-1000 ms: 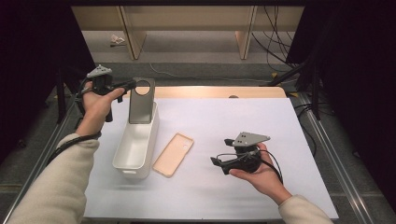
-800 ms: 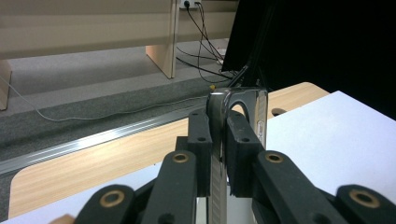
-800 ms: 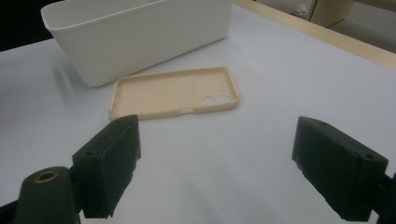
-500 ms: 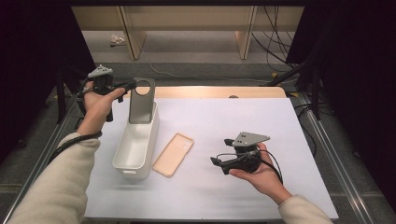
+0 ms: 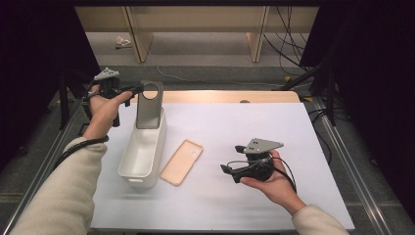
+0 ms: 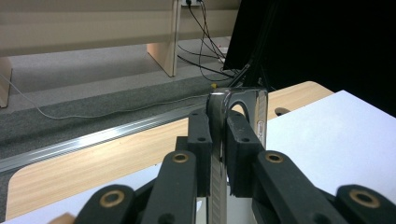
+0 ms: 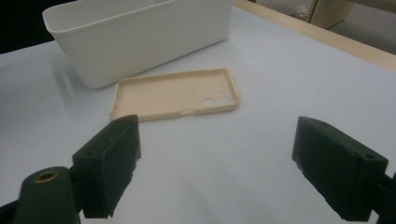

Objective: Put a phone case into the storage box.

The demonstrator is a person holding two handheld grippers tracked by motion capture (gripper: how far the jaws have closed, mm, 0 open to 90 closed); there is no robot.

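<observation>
High view: the white bin [image 5: 142, 152] lies lengthwise on the white table sheet [image 5: 293, 127]. The left gripper [image 5: 131, 91] is clamped on a grey phone case [image 5: 149, 104], held upright over the bin's far end, just short of the sheet's far edge. A beige phone case [image 5: 182, 161] lies flat just beside the bin's right wall. The right gripper [image 5: 230, 171] hangs well right of the bin, jaws apart, pointing at the beige case over bare sheet. Bare sheet runs from the bin's right to the table's right edge.

Bin [image 5: 143, 152], beige case [image 5: 181, 161] mid-table; right side free
</observation>
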